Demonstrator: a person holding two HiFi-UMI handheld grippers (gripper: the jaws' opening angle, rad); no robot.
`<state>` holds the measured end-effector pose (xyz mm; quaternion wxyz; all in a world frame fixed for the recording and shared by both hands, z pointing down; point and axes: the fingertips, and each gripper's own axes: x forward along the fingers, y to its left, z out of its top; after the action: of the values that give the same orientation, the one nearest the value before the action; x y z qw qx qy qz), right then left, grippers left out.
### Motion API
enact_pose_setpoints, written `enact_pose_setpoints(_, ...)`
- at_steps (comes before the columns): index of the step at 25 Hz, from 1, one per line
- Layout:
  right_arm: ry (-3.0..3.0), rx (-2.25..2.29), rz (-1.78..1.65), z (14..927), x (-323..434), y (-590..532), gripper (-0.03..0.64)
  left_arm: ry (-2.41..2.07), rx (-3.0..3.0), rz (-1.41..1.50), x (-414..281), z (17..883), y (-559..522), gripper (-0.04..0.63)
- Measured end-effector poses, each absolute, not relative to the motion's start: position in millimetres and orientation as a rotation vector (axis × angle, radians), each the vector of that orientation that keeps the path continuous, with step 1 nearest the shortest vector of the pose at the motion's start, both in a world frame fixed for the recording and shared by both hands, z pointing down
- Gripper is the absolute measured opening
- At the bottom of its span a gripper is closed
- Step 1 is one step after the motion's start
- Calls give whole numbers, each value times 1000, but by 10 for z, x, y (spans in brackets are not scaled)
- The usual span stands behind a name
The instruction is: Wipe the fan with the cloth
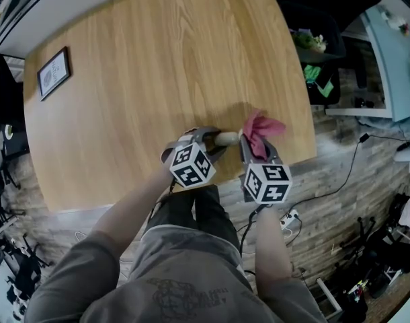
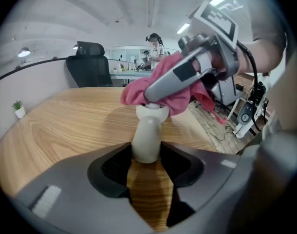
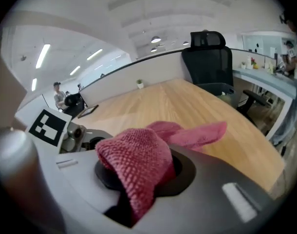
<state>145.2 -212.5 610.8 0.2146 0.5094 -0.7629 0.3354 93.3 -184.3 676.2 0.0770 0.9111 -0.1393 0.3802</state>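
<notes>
A small hand fan with a cream handle [image 2: 147, 135] sticks out from my left gripper [image 2: 147, 161], whose jaws are shut on that handle just above the wooden table [image 2: 65, 126]. The fan's head is hidden under a pink cloth [image 2: 164, 82]. My right gripper [image 3: 141, 177] is shut on the pink cloth [image 3: 141, 157], bunched between its jaws with one end trailing forward. In the head view the left gripper [image 1: 215, 140] and right gripper [image 1: 256, 147] stand side by side near the table's front edge. There the fan's handle [image 1: 226, 138] shows between them and the cloth [image 1: 261, 132] lies against its right end.
A framed picture [image 1: 54, 73] lies at the table's [image 1: 158, 59] far left corner. A black office chair [image 3: 209, 57] stands beyond the table's far edge, and a small potted plant [image 2: 19, 109] sits by the partition. Cables and a power strip [image 1: 290, 217] lie on the floor.
</notes>
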Motion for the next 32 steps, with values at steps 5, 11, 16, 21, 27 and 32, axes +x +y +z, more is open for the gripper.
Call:
enact_pose_setpoints(5,-2225,1208,1042,6211,920,-1978,89,-417,2731,1137,952,6760,-1838,191)
enact_pose_setpoints(11,-2207,1072,1011,6249,885,-1781,89,-408,2723,1137,948,6764,-1837,190)
enact_pose_setpoints(16,-2119,1213,979,6178,1332,-1707,87,-408,2726,1137,936,6761,-1835,190)
enact_pose_setpoints(21,-1985,1509,947,6114,2003,-1831,89,-405,2724,1138,935,6762,-1845,190)
enact_pose_setpoints(27,-1978,1551,933,6154,2045,-2058,89,-405,2724,1137,936,6761,-1842,190)
enact_pose_setpoints(32,-2053,1488,874,6157,1545,-2122,87,-408,2726,1137,945,6760,-1852,190)
